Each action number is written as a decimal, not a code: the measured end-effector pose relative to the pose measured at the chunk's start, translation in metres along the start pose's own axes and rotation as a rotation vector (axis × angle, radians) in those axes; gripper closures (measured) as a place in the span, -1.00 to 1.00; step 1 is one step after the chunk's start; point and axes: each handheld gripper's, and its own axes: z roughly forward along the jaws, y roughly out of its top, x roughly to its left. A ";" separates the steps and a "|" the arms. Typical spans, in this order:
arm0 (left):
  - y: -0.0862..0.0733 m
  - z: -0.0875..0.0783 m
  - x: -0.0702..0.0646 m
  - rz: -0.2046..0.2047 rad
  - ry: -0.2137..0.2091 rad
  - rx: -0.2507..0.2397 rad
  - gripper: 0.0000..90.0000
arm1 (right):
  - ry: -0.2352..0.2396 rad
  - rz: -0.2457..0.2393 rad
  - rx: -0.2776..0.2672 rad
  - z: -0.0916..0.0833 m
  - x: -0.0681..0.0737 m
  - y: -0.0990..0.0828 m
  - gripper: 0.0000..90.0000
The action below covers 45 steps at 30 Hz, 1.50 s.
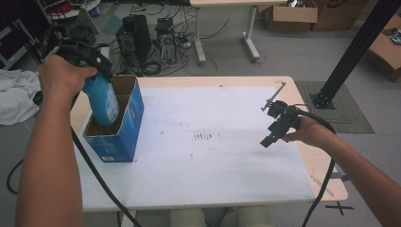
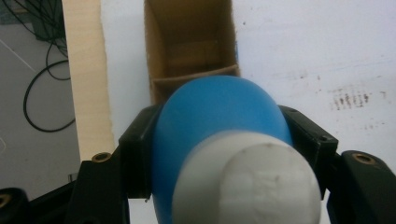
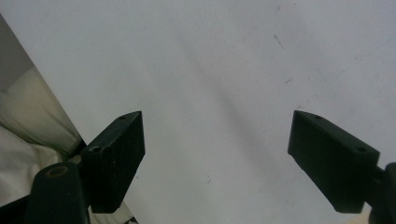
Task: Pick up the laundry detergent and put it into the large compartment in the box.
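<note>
A blue bottle point(image 1: 103, 101) with a white cap point(image 2: 247, 182) is held upright by my left gripper point(image 1: 90, 59), which is shut on its upper part. The bottle's lower end sits inside the near compartment of an open blue cardboard box point(image 1: 124, 132) at the table's left. In the left gripper view the bottle point(image 2: 219, 112) sits between the two black jaws, with the box's brown inside point(image 2: 189, 51) beyond it. My right gripper point(image 1: 276, 127) hangs open over the right side of the white table top point(image 1: 213, 113); its jaws stand wide apart with nothing between them over the white surface point(image 3: 219, 93).
The table's wooden edge point(image 1: 326, 175) runs along the right and far sides. On the floor behind are computer towers point(image 1: 137, 40) with cables, a second table's legs point(image 1: 250, 35), cardboard boxes point(image 1: 291, 14) and a black post point(image 1: 350, 52). White cloth point(image 1: 14, 94) lies at the left.
</note>
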 end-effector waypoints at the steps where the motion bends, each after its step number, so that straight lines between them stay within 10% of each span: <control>1: -0.001 0.003 0.000 0.001 0.003 0.003 -0.16 | 0.000 0.003 0.002 0.001 0.000 0.000 -0.58; 25: -0.032 0.104 0.007 0.002 -0.020 0.050 -0.16 | 0.003 0.014 0.015 0.008 -0.001 -0.001 -0.58; 45: -0.040 0.129 0.009 -0.004 -0.028 0.097 -0.16 | 0.009 0.024 0.021 0.011 -0.003 -0.002 -0.58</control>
